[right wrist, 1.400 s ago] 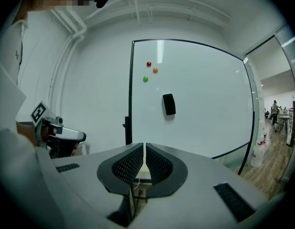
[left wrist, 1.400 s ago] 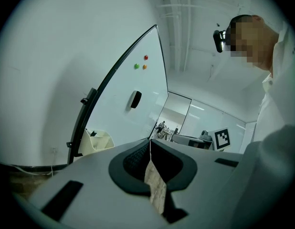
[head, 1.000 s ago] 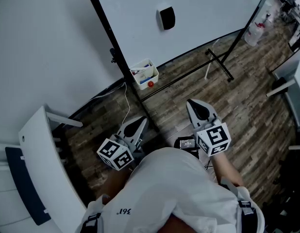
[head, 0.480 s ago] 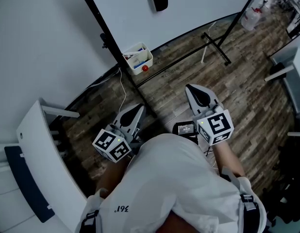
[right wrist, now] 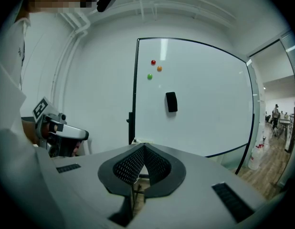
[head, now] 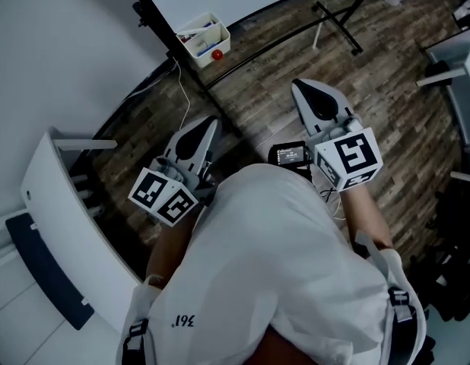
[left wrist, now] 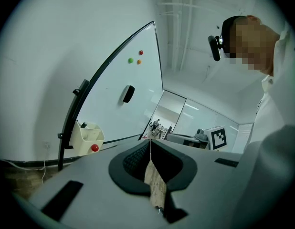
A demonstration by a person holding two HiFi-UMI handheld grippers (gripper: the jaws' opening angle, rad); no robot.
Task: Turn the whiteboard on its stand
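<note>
Standing before the whiteboard [right wrist: 200, 113], untouched.
Jaws pressed together, empty, on the left hand-held gripper [head: 209, 121] and right hand-held gripper [head: 299, 87].

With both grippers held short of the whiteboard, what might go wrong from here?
The tray by the whiteboard's lower corner holds loose items; turning may spill them.
A cable lies on the floor beside the stand and may catch a foot.
The left gripper and right gripper are shut; they must open before gripping the frame.
</note>
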